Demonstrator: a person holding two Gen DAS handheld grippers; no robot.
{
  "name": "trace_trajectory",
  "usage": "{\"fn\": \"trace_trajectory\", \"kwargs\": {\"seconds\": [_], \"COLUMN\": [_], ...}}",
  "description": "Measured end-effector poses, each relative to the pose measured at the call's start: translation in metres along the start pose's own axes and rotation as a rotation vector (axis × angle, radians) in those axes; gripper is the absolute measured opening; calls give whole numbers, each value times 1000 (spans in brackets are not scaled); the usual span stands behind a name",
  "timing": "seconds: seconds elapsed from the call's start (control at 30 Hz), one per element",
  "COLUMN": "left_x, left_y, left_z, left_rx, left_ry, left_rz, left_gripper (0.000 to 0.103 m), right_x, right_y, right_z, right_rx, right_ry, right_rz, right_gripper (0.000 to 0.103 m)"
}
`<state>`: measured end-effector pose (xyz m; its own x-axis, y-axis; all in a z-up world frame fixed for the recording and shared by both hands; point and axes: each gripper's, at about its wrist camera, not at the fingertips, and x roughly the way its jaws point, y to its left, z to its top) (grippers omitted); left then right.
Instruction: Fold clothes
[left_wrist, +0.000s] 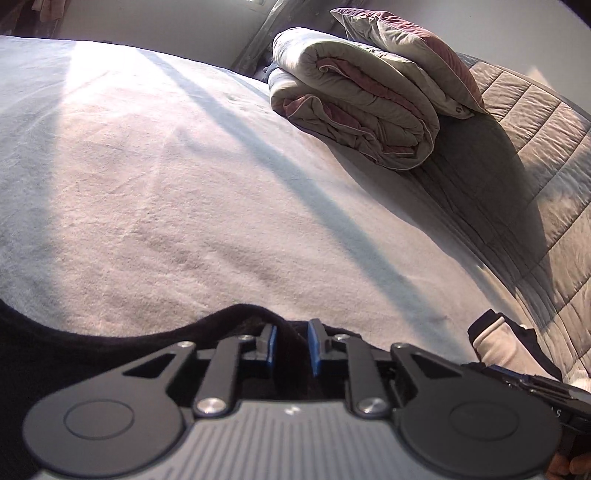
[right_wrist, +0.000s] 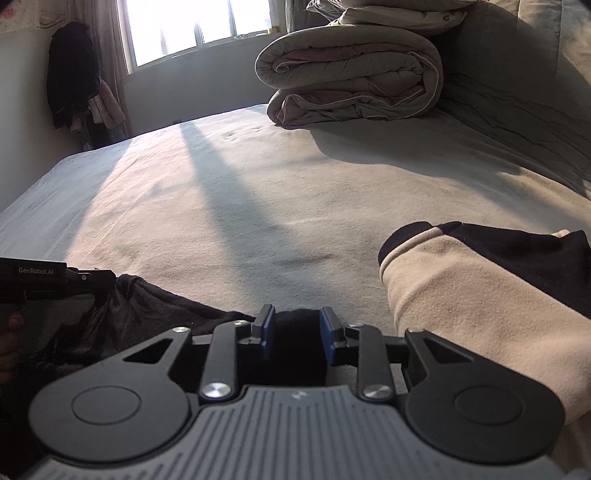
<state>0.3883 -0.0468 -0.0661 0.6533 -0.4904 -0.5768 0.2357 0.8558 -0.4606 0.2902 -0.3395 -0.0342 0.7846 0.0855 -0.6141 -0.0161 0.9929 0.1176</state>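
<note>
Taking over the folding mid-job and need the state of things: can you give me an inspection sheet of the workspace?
Surface: bed sheet, pale, mostly flat, sunlit with long shadows.
Job's things: dark garment at the near edge; its beige and dark sleeve lies to the right.
Clutter: folded duvet at the far side, a pillow on top.
Grippers: left gripper and right gripper each have dark cloth between the jaws; whether the pads press is unclear.
Cables: nothing seen.
Surroundings: window, bright; clothes hanging by the curtain; quilted headboard.
</note>
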Motion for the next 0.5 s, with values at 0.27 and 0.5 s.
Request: {"fn": "trace_trajectory", "kwargs": {"seconds": [0.27, 0.5], "left_x": [7, 19], "left_y": [-2, -6], "left_z": [2, 3], "left_rx": [2, 56], "left_ry": [-68, -73], "left_rz": [27, 129], "left_gripper": [2, 2], "right_x": [-22, -7], "right_y": [-8, 3], "right_z": [-2, -13], "right_rx": [-67, -139], "right_ry": [44, 123], "right_rz": [84, 110], "right_gripper": [33, 33]}}
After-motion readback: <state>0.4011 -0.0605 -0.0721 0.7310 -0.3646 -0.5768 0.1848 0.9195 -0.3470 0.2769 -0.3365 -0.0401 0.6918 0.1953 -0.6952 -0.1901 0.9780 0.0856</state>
